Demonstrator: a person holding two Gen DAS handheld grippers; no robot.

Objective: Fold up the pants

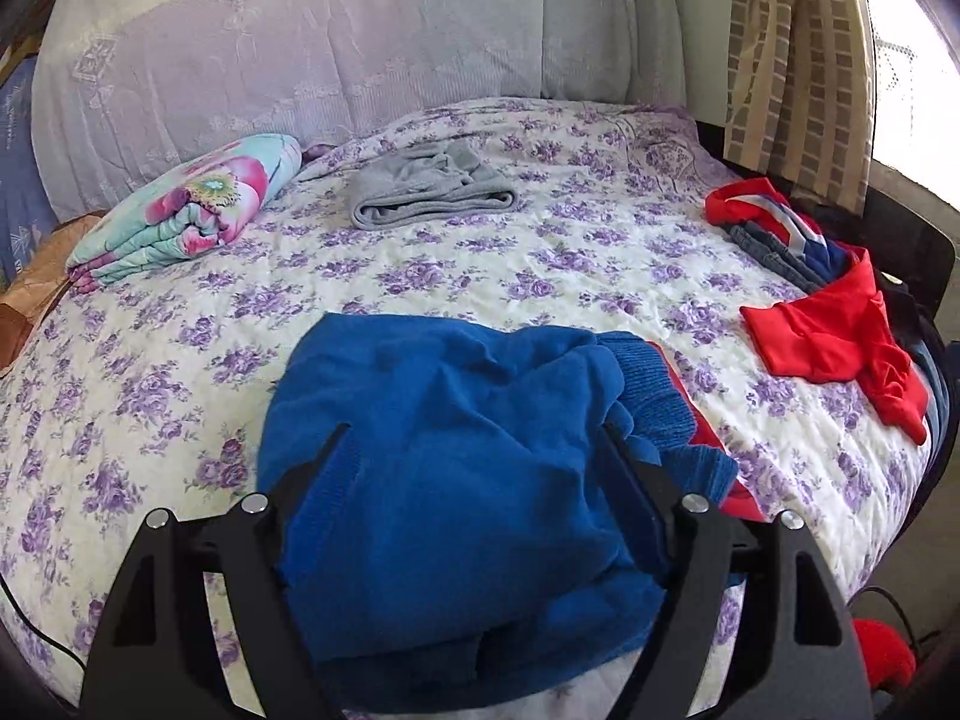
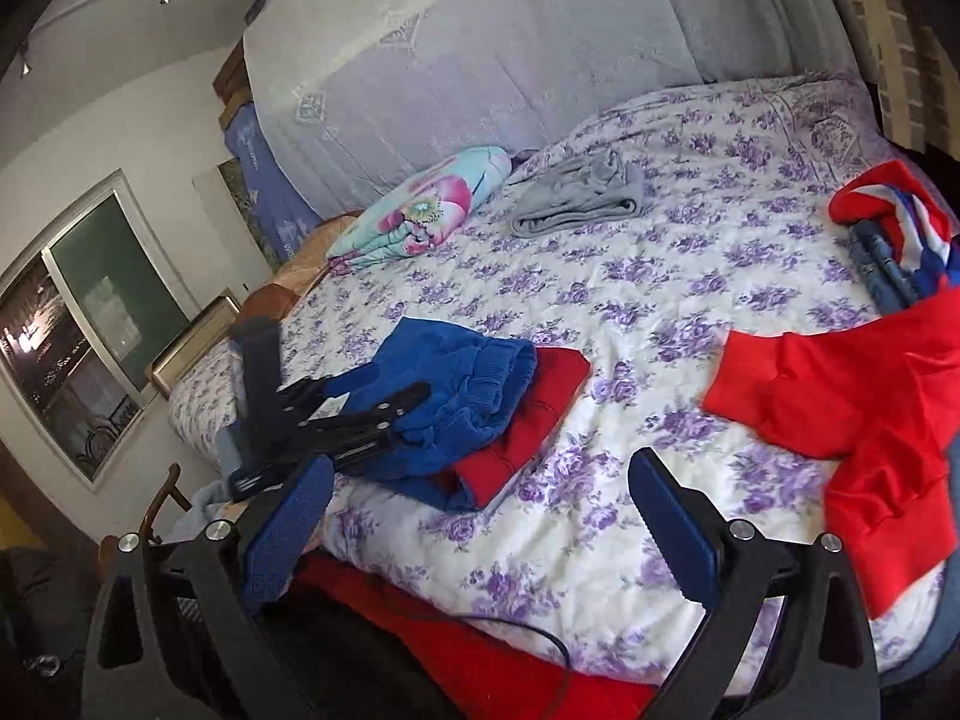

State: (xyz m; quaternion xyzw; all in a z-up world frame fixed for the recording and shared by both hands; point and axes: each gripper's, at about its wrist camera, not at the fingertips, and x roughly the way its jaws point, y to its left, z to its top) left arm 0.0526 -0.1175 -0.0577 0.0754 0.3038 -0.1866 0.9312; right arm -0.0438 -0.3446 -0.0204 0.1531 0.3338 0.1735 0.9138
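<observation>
On the flowered bed (image 1: 540, 276), the blue pants (image 1: 456, 456) lie bunched over a red garment (image 2: 540, 414), the left gripper (image 1: 474, 438) spread around them and seemingly not pinching, the right gripper (image 2: 480, 480) open and empty, so the next fold calls for a firm grasp.

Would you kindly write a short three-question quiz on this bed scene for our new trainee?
1. True or false: the blue pants lie partly on top of a folded red garment.
2. Which gripper is at the blue pants: A) left gripper B) right gripper?
3. Fill in: the grey garment lies beside the ______ bundle near the far side of the bed.

Key:
1. True.
2. A; its fingers straddle the pants, while the right gripper is open over the bed cover with nothing between its fingers.
3. Flowered; the flowered bundle sits to the grey garment's left.
</observation>
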